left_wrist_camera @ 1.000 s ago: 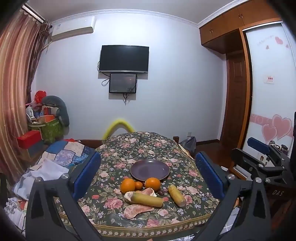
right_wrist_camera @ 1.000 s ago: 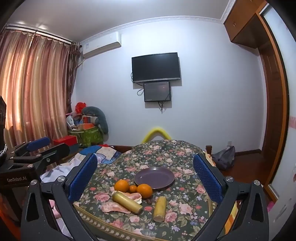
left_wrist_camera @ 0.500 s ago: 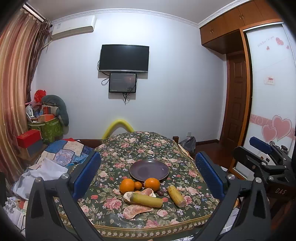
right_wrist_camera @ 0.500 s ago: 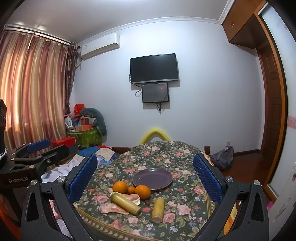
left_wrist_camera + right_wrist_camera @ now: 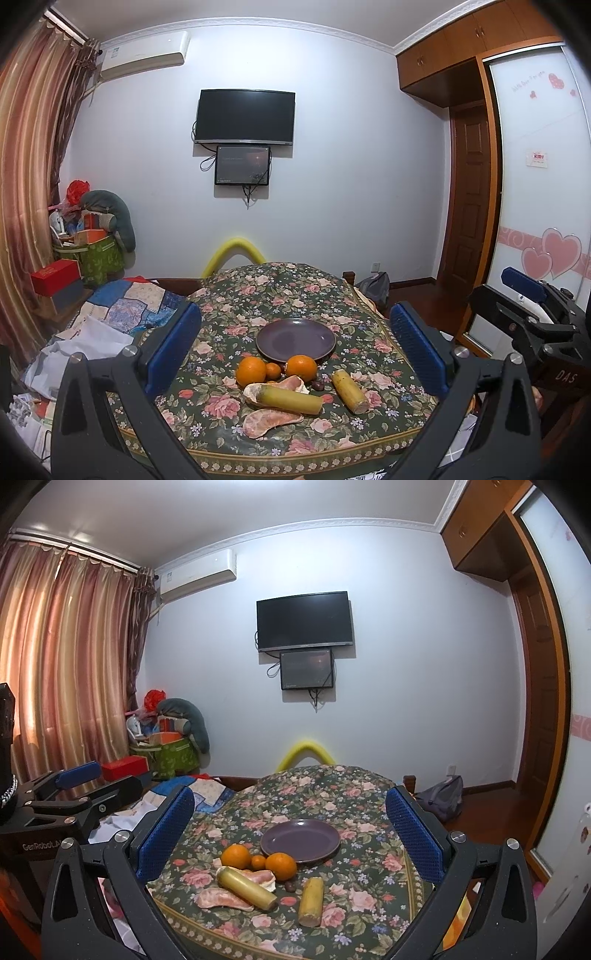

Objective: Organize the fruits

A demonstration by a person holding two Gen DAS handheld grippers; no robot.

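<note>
Both sets of tongs hang spread wide and empty above the near edge of the counter [image 5: 280, 291], which wears a floral cloth. From my left tongs [image 5: 295, 347] I see a purple plate [image 5: 295, 338] bare at the centre, with two oranges [image 5: 251, 371] touching a small tangerine [image 5: 273, 370] between them, just in front of its rim. Nearer me lie two yellow sugarcane pieces: a long one [image 5: 291, 395] resting across a peeled pomelo segment [image 5: 284, 384], and a short one [image 5: 349, 386] apart to the right. A second pomelo segment [image 5: 269, 421] sits closest to the counter's edge, and a small dark fruit [image 5: 317, 385] lies between the canes. This view alone catches my right tongs' black frame against a heart-patterned wardrobe door [image 5: 535, 184]. From my right tongs [image 5: 291, 830] the same fruit spread appears shifted left of the plate [image 5: 300, 840], and only here do the full striped curtains [image 5: 66, 672] and my left tongs' body at the left margin show. A wall television [image 5: 304, 620] appears in both views.
</note>
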